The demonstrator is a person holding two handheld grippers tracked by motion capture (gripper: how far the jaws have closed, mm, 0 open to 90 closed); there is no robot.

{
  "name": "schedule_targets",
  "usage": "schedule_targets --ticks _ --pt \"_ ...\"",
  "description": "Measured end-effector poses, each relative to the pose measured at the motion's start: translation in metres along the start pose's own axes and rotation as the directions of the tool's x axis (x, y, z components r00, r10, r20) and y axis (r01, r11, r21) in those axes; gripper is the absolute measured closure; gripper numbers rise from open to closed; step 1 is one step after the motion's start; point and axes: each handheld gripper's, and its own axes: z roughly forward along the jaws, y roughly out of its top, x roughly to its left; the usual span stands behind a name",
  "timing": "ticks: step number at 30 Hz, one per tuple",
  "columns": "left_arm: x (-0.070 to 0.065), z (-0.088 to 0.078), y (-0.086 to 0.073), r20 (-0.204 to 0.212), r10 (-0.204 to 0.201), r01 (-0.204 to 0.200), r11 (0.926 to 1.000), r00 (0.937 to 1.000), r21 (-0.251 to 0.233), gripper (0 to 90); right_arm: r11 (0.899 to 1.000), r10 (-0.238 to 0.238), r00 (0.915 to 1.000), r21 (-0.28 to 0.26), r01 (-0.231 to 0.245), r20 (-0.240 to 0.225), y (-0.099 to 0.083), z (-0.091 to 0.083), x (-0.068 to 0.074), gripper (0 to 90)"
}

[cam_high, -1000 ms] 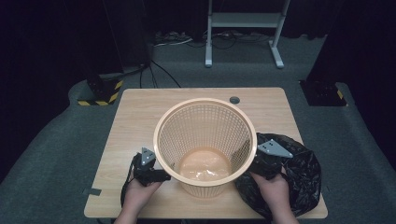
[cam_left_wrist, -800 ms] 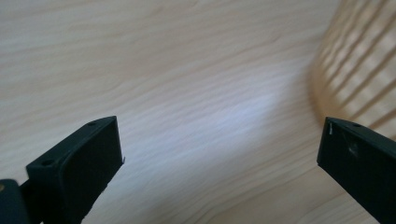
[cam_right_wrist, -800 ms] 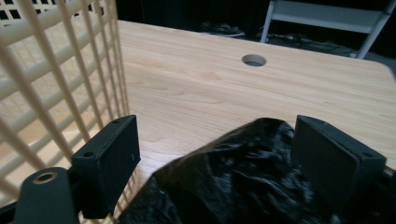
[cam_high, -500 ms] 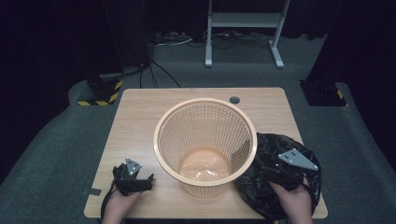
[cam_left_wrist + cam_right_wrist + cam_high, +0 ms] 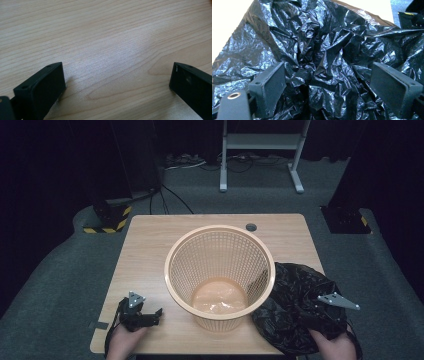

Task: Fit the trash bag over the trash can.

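A peach plastic mesh basket (image 5: 220, 251) stands upright in the middle of the wooden table (image 5: 150, 250). A crumpled black plastic bag (image 5: 295, 290) lies against its right side at the table's front right corner. My right gripper (image 5: 320, 312) hovers over the bag. In the right gripper view its jaws (image 5: 327, 82) stand wide, having just been opening, with the bag's folds (image 5: 322, 50) below and between them but not pinched. My left gripper (image 5: 156, 316) is low over bare wood at the front left, left of the basket. Its jaws (image 5: 117, 82) are open over the tabletop (image 5: 100, 37).
A round grey cable hole (image 5: 251, 227) sits near the table's far edge. Behind the table are a white stand's legs (image 5: 260, 165), cables on the carpet and a yellow-black striped block (image 5: 107, 217) at the far left.
Both hands left the basket's sides. The left gripper drew back and sank toward the front-left tabletop. The right gripper moved right, out over the black bag.
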Motion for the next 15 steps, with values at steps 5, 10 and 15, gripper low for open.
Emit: schedule_targets --ticks 5,10,15 --pt "-0.001 0.0 0.0 -0.006 -0.008 0.008 1.0 1.0 0.0 0.4 0.999 0.038 0.9992 0.024 -0.038 -0.015 0.006 0.012 -0.001 15.6" --pt "-0.001 0.0 0.0 -0.004 -0.008 0.008 1.0 1.0 0.0 0.3 0.997 -0.026 0.9996 0.075 0.027 -0.008 0.004 0.035 0.005 25.7" --pt "-0.002 0.0 0.0 -0.011 -0.008 0.008 1.0 0.9999 -0.001 0.7 0.996 -0.042 0.9985 0.081 0.039 0.036 -0.004 0.051 0.005 42.0"
